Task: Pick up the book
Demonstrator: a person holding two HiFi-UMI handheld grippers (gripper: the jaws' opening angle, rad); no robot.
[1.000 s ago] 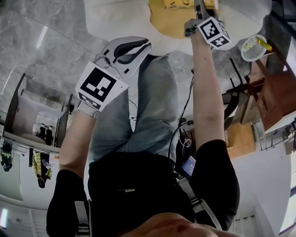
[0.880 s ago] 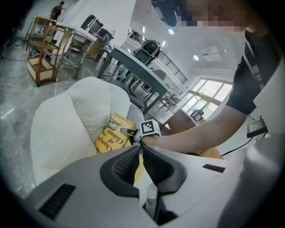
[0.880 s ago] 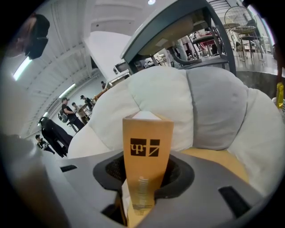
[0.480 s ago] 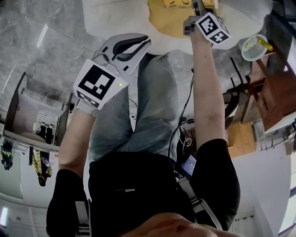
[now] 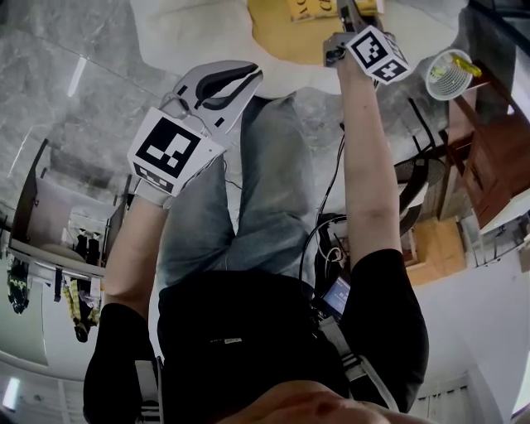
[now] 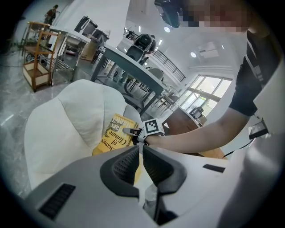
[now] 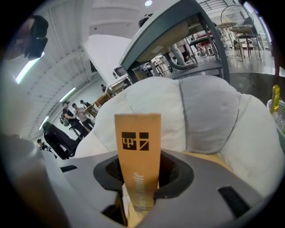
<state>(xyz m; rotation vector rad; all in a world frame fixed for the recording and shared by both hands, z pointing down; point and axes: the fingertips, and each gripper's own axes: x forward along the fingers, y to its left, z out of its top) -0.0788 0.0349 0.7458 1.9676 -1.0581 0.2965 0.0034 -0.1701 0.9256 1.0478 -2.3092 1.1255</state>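
Observation:
The book (image 5: 281,33) is yellow and lies against a white armchair (image 5: 199,33) at the top of the head view. My right gripper (image 5: 351,12) reaches to its edge from the right. In the right gripper view the book's orange spine (image 7: 138,133) stands upright between the pads, and the right gripper (image 7: 139,165) is shut on it. My left gripper (image 5: 244,79) hovers above the person's knee, apart from the book. Its jaws meet at the tip with nothing between them, as the left gripper (image 6: 140,149) shows in its own view, where the book (image 6: 111,136) lies ahead.
A white bin (image 5: 450,73) with a yellow thing in it stands right of the armchair. A brown wooden table (image 5: 489,166) is beside it. Cables hang by the person's right hip. Grey marble floor lies to the left. People stand far off in the hall.
The right gripper and the book have shifted a little toward the top of the head view. The left gripper has drifted slightly left, still shut.

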